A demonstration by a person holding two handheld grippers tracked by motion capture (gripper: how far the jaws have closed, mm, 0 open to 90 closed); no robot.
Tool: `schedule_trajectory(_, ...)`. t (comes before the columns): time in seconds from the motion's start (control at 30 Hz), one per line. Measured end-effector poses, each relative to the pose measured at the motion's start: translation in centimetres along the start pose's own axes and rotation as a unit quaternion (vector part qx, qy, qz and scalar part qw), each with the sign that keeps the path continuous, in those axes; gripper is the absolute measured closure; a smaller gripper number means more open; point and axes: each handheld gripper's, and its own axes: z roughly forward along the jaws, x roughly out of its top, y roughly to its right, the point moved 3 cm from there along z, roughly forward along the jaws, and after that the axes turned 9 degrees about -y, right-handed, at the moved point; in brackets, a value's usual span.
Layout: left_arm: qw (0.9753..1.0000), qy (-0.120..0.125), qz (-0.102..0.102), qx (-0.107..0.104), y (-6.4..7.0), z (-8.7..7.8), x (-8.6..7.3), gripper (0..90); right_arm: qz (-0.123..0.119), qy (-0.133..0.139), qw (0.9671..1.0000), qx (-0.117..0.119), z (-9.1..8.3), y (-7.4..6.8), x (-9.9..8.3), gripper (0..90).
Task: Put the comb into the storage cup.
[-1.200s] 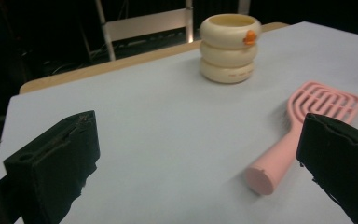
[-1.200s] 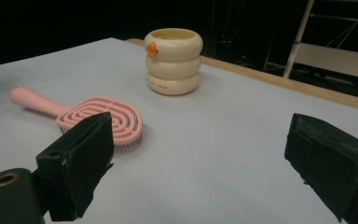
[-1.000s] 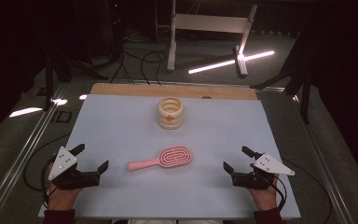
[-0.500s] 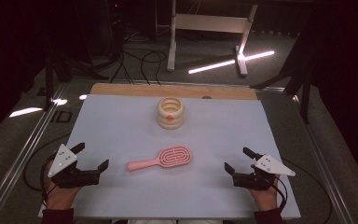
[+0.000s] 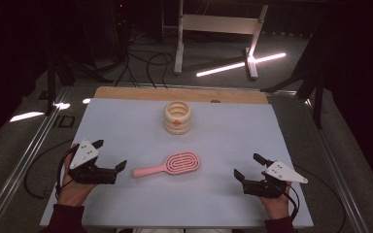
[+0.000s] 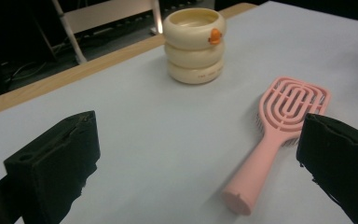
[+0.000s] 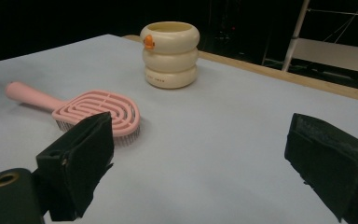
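Observation:
A pink hairbrush (image 5: 167, 165) lies flat on the pale blue mat (image 5: 233, 141), handle pointing left. Behind it stands a cream ringed cup (image 5: 178, 116) with a small orange duck on its rim. My left gripper (image 5: 110, 155) is open just left of the handle tip, not touching it. In the left gripper view the hairbrush (image 6: 279, 126) lies ahead to the right, partly behind the right jaw, and the cup (image 6: 195, 44) is farther off. My right gripper (image 5: 248, 166) is open and empty, well right of the brush. The right gripper view has the hairbrush (image 7: 98, 109) at the left and the cup (image 7: 170, 53) beyond.
A strip of wooden tabletop (image 5: 126, 92) borders the mat's far edge. Metal rails run along both sides of the table. Beyond it, a white stand (image 5: 213, 29) and cables sit on the dark floor.
My left gripper has slid right, closer to the brush handle. The right gripper has barely moved. Brush and cup are where they were.

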Motion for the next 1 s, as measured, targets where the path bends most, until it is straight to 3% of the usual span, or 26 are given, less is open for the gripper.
schedule_trajectory(0.2, 0.9994, -0.024, 0.022, -0.010, 0.4, 1.4, 1.2, 0.0, 0.003, 0.000, 1.0000, -0.001, -0.1, 0.1, -0.1, 8.0)
schedule_trajectory(0.4, 0.9971, -0.052, 0.049, -0.026, 0.9, 3.1, 2.3, 0.0, 0.005, 0.000, 1.0000, -0.003, -0.1, 0.2, -0.2, 7.9)
schedule_trajectory(1.0, 0.9896, -0.107, 0.080, -0.054, 2.0, 7.1, 3.2, 0.0, 0.002, 0.002, 1.0000, -0.008, 0.4, 0.4, -0.1, 7.9)
